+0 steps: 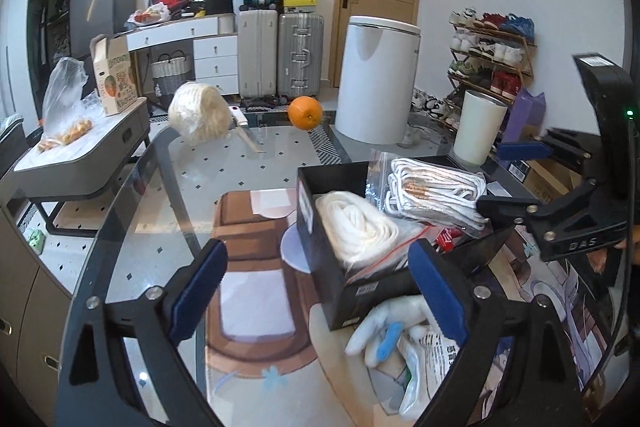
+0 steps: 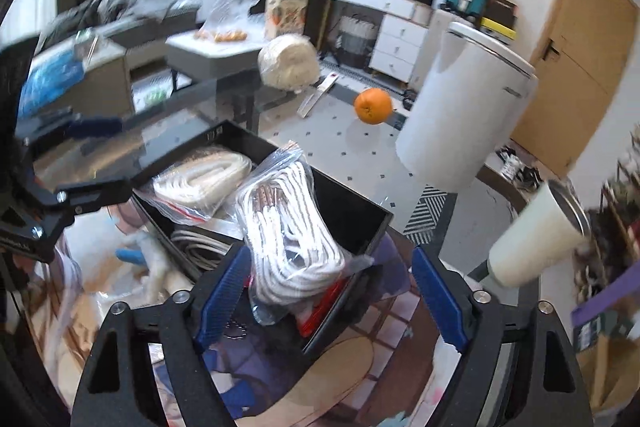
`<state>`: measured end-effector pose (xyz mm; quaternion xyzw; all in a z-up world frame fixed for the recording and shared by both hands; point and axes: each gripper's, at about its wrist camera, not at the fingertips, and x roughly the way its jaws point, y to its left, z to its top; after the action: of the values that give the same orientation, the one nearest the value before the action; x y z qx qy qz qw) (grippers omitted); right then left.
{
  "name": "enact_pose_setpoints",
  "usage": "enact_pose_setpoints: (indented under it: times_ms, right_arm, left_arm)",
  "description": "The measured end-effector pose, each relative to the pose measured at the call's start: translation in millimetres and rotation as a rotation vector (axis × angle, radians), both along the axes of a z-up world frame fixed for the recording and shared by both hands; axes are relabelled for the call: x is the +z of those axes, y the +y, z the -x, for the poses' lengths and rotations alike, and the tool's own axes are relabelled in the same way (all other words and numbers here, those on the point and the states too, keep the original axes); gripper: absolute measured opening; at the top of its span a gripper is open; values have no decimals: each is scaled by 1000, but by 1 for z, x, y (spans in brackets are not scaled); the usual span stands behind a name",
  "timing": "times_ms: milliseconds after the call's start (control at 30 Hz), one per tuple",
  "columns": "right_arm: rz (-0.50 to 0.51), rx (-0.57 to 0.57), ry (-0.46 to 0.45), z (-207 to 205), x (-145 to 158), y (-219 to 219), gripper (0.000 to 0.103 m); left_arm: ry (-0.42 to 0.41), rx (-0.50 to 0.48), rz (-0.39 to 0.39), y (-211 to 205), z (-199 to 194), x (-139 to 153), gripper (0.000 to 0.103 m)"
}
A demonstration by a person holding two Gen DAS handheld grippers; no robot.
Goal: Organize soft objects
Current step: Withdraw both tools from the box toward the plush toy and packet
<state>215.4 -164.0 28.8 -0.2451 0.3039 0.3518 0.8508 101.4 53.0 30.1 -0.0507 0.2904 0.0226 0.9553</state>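
Observation:
A black open box sits on the glass table. In it lie a bag of cream rope and a bag of white cord. My left gripper is open, just in front of the box's near left corner. My right gripper is open, its jaws astride the near end of the white cord bag without closing on it; it also shows at the right of the left wrist view. A white glove lies beside the box.
A ball of cream twine, a knife and an orange lie at the table's far side. A white tumbler stands right of the box. A white bin stands beyond.

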Motion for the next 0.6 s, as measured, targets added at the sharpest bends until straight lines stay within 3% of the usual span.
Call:
enact_pose_setpoints:
  times_ms: [67,167,300,600]
  right_arm:
    - [-48,-42,-1,7,4,-9,93]
    - [-129,-89,19,20,8,-26,101]
    - [-213,-117,88,38,7,-43,102]
    - [-256,-161,168,59,-14,-52,102]
  left_arm:
    - [-13,15,2,1,6,0,103]
    - [-31,16,11,1,16,-1,103]
    - [-45,29,-4,-2,28,-1,103]
    - [-68,36,-20,-14,54,1,103]
